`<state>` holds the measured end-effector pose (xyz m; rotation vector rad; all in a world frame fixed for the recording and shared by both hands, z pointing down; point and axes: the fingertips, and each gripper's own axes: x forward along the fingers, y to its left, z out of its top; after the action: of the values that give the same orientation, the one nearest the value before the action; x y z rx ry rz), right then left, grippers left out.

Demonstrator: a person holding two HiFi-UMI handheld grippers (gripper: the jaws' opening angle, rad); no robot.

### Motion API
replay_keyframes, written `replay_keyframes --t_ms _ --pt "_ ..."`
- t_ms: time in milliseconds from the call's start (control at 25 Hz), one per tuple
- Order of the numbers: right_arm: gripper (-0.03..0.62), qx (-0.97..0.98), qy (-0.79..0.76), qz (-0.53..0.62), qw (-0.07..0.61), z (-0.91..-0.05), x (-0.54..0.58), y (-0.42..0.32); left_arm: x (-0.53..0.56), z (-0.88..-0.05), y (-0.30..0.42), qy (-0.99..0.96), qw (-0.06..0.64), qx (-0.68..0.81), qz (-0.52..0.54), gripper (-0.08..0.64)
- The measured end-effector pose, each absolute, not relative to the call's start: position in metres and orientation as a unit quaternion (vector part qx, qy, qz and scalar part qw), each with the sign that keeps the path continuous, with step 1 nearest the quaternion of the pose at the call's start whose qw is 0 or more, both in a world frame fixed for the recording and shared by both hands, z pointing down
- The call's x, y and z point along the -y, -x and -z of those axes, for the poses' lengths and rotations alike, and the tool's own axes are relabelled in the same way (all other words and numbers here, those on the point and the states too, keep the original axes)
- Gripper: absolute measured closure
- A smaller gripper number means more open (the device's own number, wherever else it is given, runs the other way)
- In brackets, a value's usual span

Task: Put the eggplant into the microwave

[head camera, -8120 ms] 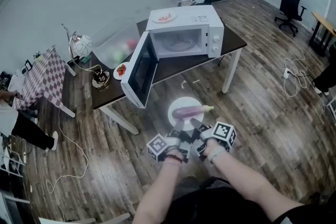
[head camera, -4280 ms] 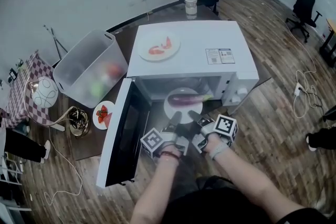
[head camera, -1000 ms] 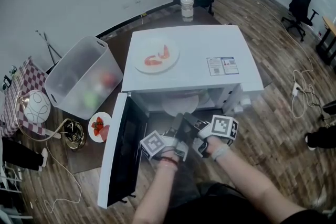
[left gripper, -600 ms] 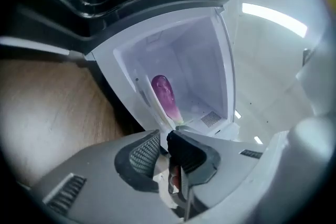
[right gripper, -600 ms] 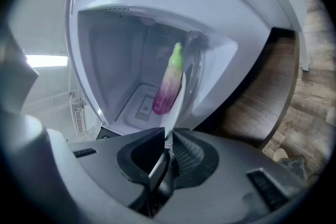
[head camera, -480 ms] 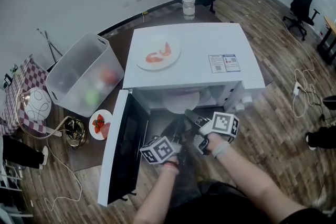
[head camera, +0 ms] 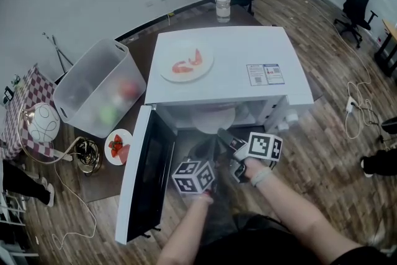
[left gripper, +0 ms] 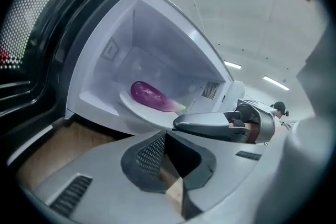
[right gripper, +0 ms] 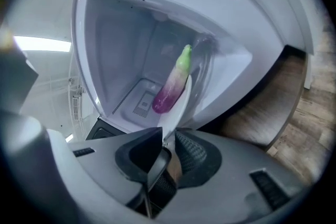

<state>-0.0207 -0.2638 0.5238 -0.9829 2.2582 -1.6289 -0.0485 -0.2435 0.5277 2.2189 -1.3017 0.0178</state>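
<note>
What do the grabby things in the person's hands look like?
Both are smooth grey plastic with dark, mesh-padded jaws. The left tool carries a white cube with black square markers; so does the right tool, whose jaws are opening around a plate's rim.

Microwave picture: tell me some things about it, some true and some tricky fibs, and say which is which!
1. The eggplant lies on a white plate inside the microwave. True.
2. The microwave door is closed. False: it is swung wide open.
3. A plate of red food sits on top of the microwave. True.
4. The left hand-held gripper holds the eggplant. False: its jaws are together on nothing.
</note>
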Motion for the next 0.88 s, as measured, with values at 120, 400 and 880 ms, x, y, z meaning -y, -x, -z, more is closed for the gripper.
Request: replay_keyframes --t_ms 120,400,880 --pt "0.49 -0.783 0.329 0.523 0.075 -0.521 0.261 0.021 0.243 -0.527 0.048 -0.831 0.266 0.489 -0.019 0.56" --pt "0.488 -0.828 0.331 0.452 0.0 -0.524 0.25 0.018 0.244 -0.528 0.052 -0.824 0.264 0.501 -0.017 0.56" --pt "0.589 -0.885 0.325 0.29 -0.163 -0.52 0.238 0.042 0.243 -0.523 0.057 -0.819 0.253 0.512 -0.046 0.561"
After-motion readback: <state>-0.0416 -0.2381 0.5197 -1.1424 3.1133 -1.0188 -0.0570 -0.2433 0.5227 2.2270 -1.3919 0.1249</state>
